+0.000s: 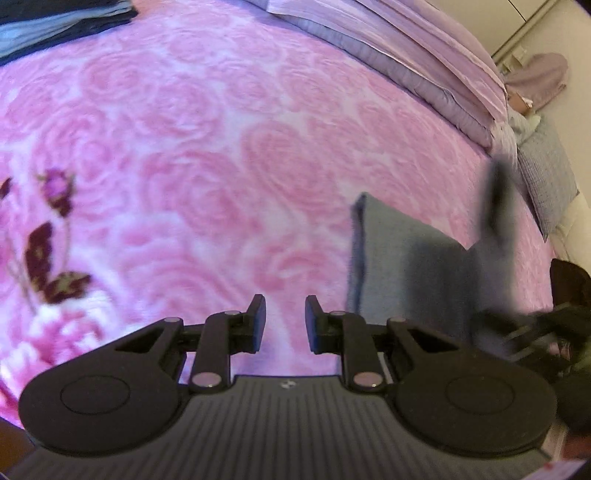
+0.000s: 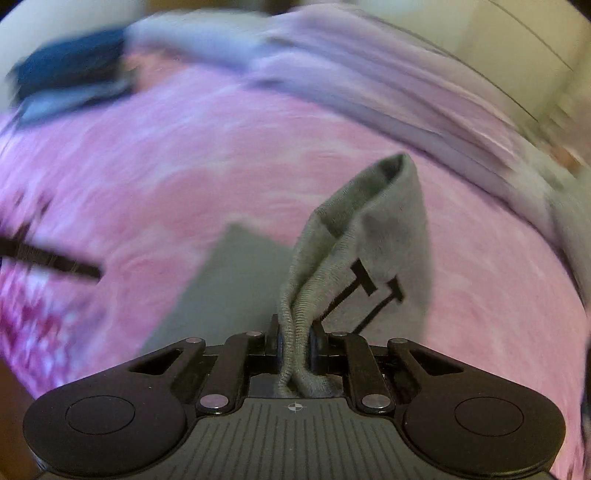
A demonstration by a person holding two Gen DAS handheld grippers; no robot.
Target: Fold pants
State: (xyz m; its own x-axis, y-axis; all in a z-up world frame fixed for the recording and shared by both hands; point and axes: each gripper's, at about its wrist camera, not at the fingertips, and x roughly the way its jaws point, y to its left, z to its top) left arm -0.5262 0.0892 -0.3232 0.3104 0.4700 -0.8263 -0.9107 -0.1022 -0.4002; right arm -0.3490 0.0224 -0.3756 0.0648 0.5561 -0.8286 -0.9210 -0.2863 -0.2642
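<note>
Grey pants (image 1: 406,266) lie at the right of a pink rose-patterned bedspread (image 1: 221,147). My left gripper (image 1: 285,323) hovers open over the bedspread just left of them, with nothing between its fingers. In the right wrist view my right gripper (image 2: 295,341) is shut on a ribbed edge of the grey pants (image 2: 388,236), and the cloth rises in a fold with black lettering on it. A flat grey part (image 2: 229,288) lies below it on the bedspread. The right gripper (image 1: 532,328) appears blurred at the right of the left wrist view.
Folded lilac bedding (image 1: 424,62) runs along the far side of the bed. A dark blue pile of clothes (image 1: 62,26) sits at the far left corner. A grey pillow (image 1: 546,181) lies at the right edge, near a cream wall. The right wrist view is motion-blurred.
</note>
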